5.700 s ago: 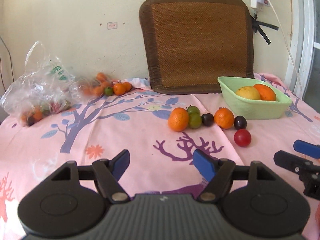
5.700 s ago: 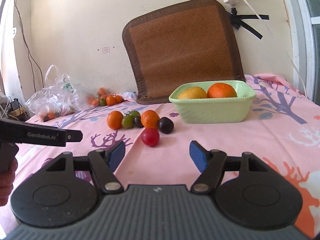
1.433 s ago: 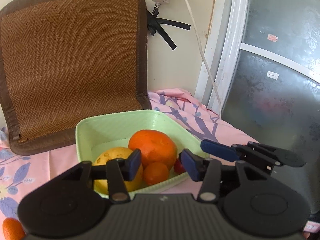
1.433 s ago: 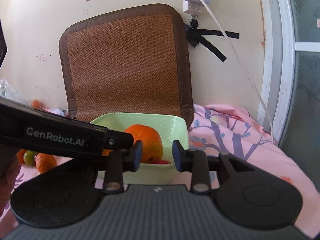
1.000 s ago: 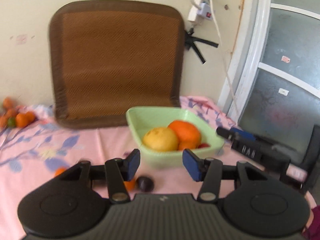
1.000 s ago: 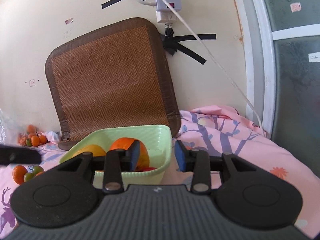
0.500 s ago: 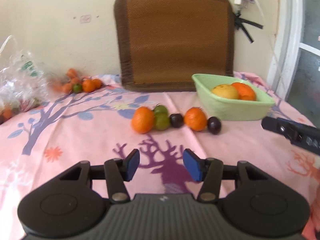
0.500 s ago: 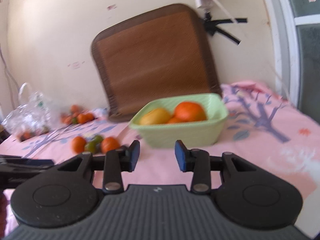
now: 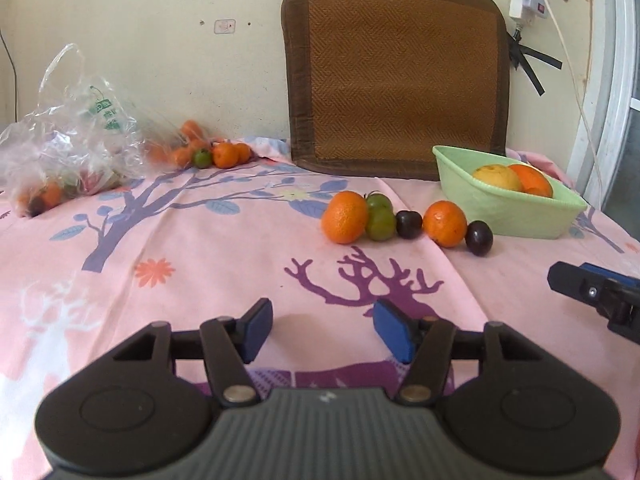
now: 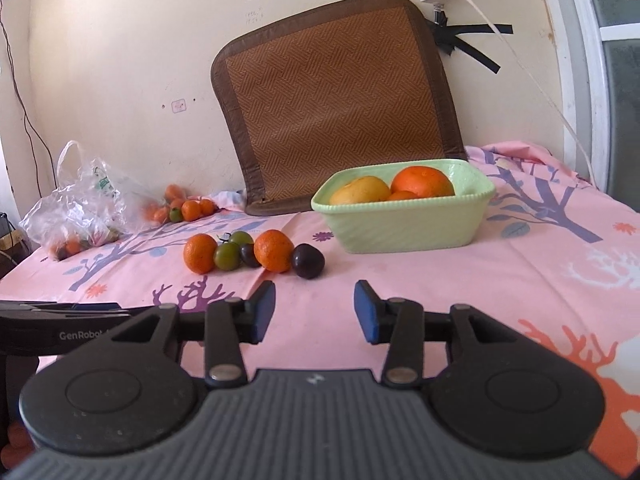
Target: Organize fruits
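A pale green bowl (image 9: 520, 222) (image 10: 408, 224) holds a yellow fruit (image 10: 360, 190) and oranges (image 10: 422, 181). In front of it on the pink cloth lies a row of fruit: an orange (image 9: 345, 217) (image 10: 199, 253), two green tomatoes (image 9: 379, 216) (image 10: 227, 256), a dark plum (image 9: 409, 224), a second orange (image 9: 445, 218) (image 10: 274, 250) and another plum (image 9: 479, 238) (image 10: 307, 261). My left gripper (image 9: 320, 334) hovers well short of the row, jaws opening, nothing between them. My right gripper (image 10: 315, 311) sits just short of the plum, jaws opening and empty.
A clear plastic bag (image 9: 64, 148) (image 10: 80, 208) with fruit lies at the back left, and a heap of small oranges (image 9: 212, 154) (image 10: 184, 208) sits by the wall. A brown woven mat (image 9: 396, 80) (image 10: 336, 108) leans on the wall. A power cord (image 10: 520, 52) hangs at the right.
Both grippers have drawn back from the bowl and turned toward the row of fruit on the cloth. Their jaws now stand wider apart. The red tomato is gone from the cloth.
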### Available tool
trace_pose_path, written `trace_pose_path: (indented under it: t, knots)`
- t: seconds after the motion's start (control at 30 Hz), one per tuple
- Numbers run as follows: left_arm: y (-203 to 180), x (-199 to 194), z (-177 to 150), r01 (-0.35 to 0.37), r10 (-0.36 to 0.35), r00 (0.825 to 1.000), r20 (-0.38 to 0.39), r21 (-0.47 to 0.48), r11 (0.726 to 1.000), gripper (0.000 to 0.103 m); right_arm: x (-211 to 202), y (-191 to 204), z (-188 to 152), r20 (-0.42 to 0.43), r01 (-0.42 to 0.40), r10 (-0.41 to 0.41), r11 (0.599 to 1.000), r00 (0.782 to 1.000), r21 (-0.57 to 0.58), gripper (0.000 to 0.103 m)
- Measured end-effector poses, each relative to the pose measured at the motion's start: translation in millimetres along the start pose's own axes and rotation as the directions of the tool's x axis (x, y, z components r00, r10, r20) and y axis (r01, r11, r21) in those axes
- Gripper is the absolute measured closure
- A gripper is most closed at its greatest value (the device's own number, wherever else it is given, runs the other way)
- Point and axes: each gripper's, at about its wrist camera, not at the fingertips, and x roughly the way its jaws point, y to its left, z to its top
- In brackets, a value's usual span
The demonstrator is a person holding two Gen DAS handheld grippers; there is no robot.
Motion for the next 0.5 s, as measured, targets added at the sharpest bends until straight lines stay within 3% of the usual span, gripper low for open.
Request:
trace_pose_path:
  t: [0.2,0.33,0.5]
  knots:
    - [-0.5,-1.0,-1.1,-0.007,0.007,1.000,0.006,-0.001,1.000,0.042,-1.6,-1.7,0.0,0.016,0.006,-0.006,1.000,1.000,0.014,0.048]
    - [-1.3,-2.1,-2.2,-0.016,0.016,1.000,0.015,0.002,1.000,0.041,-2.3,-1.2,-0.4,0.021,0.008,-0.008,1.000,1.000,0.017,0.048]
    - [-2.7,-5.0,-2.9,-0.032,0.032,0.999,0.037,0.008,0.999,0.030,-3.1,-1.5,-0.6,0.025,0.007,-0.007,1.000,1.000,0.023,0.047]
